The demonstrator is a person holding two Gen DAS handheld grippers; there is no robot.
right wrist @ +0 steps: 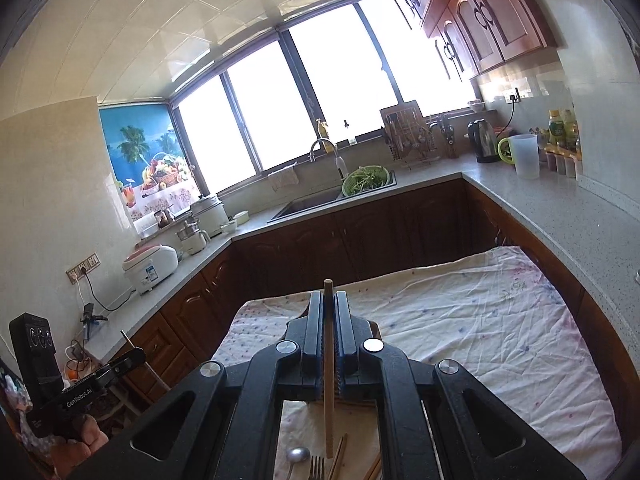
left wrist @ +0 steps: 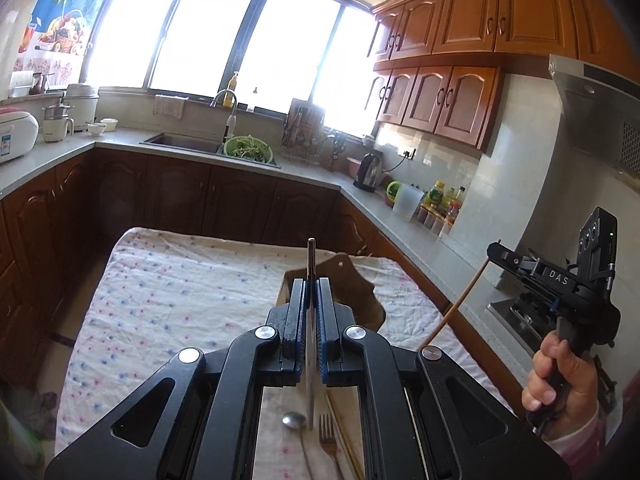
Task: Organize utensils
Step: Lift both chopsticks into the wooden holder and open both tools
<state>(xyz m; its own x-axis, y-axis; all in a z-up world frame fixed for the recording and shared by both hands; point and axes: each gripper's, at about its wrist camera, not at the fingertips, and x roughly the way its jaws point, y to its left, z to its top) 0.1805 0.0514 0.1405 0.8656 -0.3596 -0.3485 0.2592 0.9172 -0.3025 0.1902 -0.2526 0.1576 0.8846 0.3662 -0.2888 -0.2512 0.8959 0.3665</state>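
left gripper (left wrist: 311,292): jaws closed on a flat metal utensil (left wrist: 311,264), held on edge, end sticking out past the fingertips; type of utensil can't tell
right gripper (right wrist: 329,308): jaws closed on 1 wooden chopstick (right wrist: 328,360), end sticking out past the tips, other end hanging below
right gripper, left-wrist view: black handle in a hand (left wrist: 560,372), chopstick slanting down from it toward the table
left gripper, right-wrist view: seen at the lower left, thin metal end poking out
utensils on cloth: 1 spoon (left wrist: 295,420), 1 fork (left wrist: 326,426), loose chopsticks (left wrist: 340,432) beside the fork, at least 2, exact count unclear
table: covered by 1 white cloth (left wrist: 168,288) with small blue and pink dots
wooden board (left wrist: 352,292): 1, brown, on the cloth beyond the left jaws
writing: "DAS" on the right gripper body; "GenRoboAI", or close to it, on the left gripper body
counter (right wrist: 560,216): 1 kettle (right wrist: 482,140), 1 clear jug (right wrist: 526,156), several bottles, count unclear
sink: 1 green colander (right wrist: 366,180) of greens
appliances, left counter: 1 rice cooker (right wrist: 150,266), labels unreadable
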